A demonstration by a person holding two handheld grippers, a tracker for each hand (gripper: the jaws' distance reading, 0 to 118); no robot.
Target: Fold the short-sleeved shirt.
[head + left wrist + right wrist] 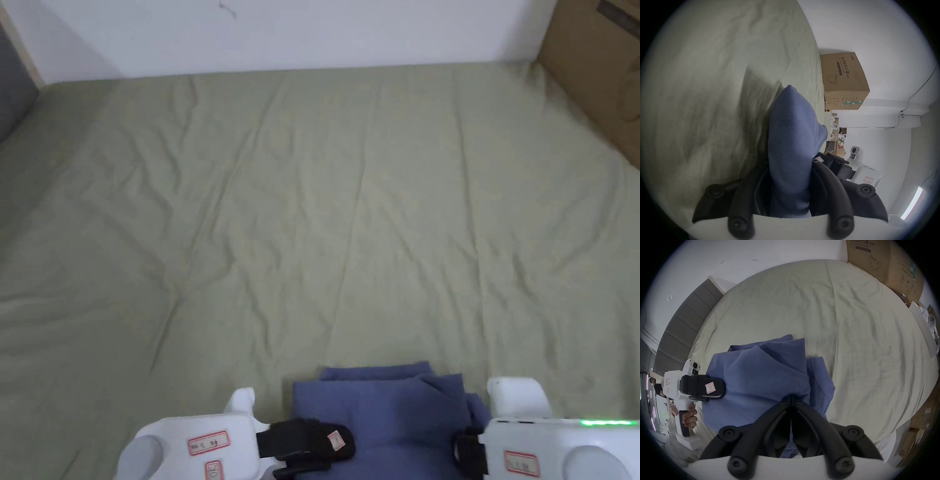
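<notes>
Green bedsheet [312,206], near edge: folded blue shirt [387,412], left gripper [312,447] and right gripper [791,398] each clamped on it.

The big green bed sheet [325,206] is bare far ahead and to both sides. A cardboard box [600,75] blocks the far right corner, and a wall [281,31] stands behind.

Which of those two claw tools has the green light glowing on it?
The right gripper, at the shirt's right edge: a green strip glows on its white body. The left gripper shows none.
</notes>
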